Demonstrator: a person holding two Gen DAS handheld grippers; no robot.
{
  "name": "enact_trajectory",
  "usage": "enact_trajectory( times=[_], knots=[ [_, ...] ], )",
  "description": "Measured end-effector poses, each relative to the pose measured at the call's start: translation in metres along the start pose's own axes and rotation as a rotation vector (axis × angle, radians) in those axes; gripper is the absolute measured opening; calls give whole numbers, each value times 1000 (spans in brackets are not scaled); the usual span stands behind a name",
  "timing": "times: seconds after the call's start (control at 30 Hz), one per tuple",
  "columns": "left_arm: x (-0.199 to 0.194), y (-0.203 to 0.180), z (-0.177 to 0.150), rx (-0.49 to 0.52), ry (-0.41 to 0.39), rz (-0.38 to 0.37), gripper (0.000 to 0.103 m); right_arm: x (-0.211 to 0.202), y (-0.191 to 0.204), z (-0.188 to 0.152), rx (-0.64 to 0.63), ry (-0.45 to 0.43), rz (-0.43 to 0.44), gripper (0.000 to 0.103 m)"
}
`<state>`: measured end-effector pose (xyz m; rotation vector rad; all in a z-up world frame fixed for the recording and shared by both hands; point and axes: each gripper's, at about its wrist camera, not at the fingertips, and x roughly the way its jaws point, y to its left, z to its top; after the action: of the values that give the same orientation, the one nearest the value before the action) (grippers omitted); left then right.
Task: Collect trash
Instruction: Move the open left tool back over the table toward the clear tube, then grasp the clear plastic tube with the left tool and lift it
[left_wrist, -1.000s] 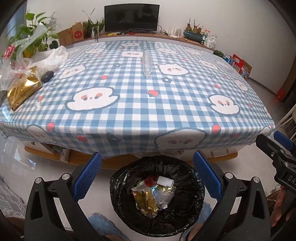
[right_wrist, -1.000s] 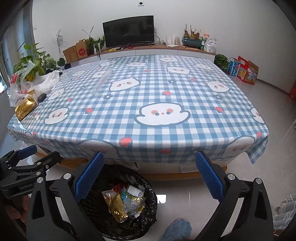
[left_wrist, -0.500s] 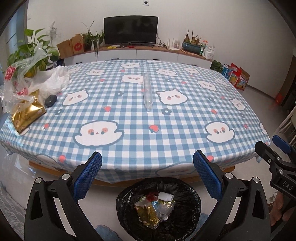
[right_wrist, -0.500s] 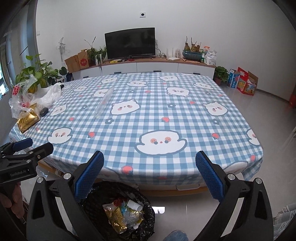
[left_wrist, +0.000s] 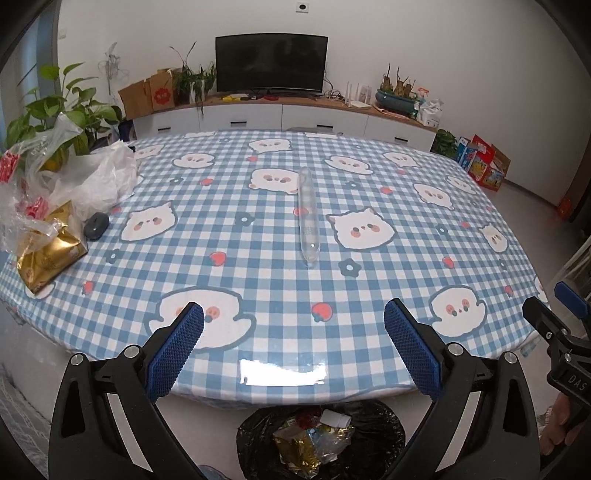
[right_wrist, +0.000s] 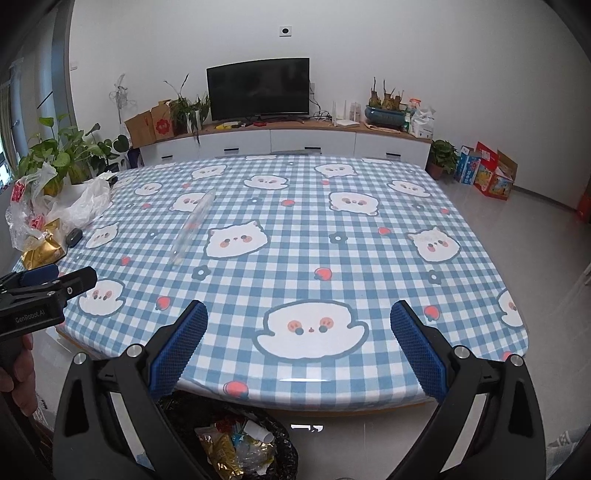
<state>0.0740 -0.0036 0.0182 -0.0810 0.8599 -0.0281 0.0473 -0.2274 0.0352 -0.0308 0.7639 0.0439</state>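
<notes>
A black-lined trash bin (left_wrist: 373, 417) (right_wrist: 280, 439) stands on the floor under the table's near edge, holding gold wrappers, clear plastic and a white scrap. A long clear plastic tube (left_wrist: 307, 216) (right_wrist: 192, 225) lies on the blue checked tablecloth (left_wrist: 258, 258) (right_wrist: 295, 258). At the table's left edge sit a gold foil pack (left_wrist: 48, 254) (right_wrist: 40, 253), crumpled clear bags (left_wrist: 85, 181) (right_wrist: 74, 203) and a dark mouse-like object (left_wrist: 96, 225) (right_wrist: 74, 236). My left gripper (left_wrist: 293, 347) and right gripper (right_wrist: 299, 347) both hang open and empty above the near table edge.
Potted plants (left_wrist: 55, 122) stand left of the table. A white sideboard (left_wrist: 280, 114) with a TV (left_wrist: 271, 64) runs along the back wall. Coloured boxes (left_wrist: 484, 162) sit on the floor at right. A person's hand (right_wrist: 18, 376) holds the left gripper.
Both grippers have risen and tilted up from the bin toward the tabletop; the bin has slid to the bottom of both views. Both stay open and empty.
</notes>
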Motion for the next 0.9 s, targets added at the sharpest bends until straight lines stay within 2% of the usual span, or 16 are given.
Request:
enact_trajectory(
  times=[0.53, 0.9],
  knots=[
    [83, -5, 70, 14, 24, 35, 97, 80, -3, 53, -11, 36, -9, 95],
    [156, -12, 100, 13, 88, 63, 97, 140, -18, 72, 27, 88, -11, 95]
  ],
)
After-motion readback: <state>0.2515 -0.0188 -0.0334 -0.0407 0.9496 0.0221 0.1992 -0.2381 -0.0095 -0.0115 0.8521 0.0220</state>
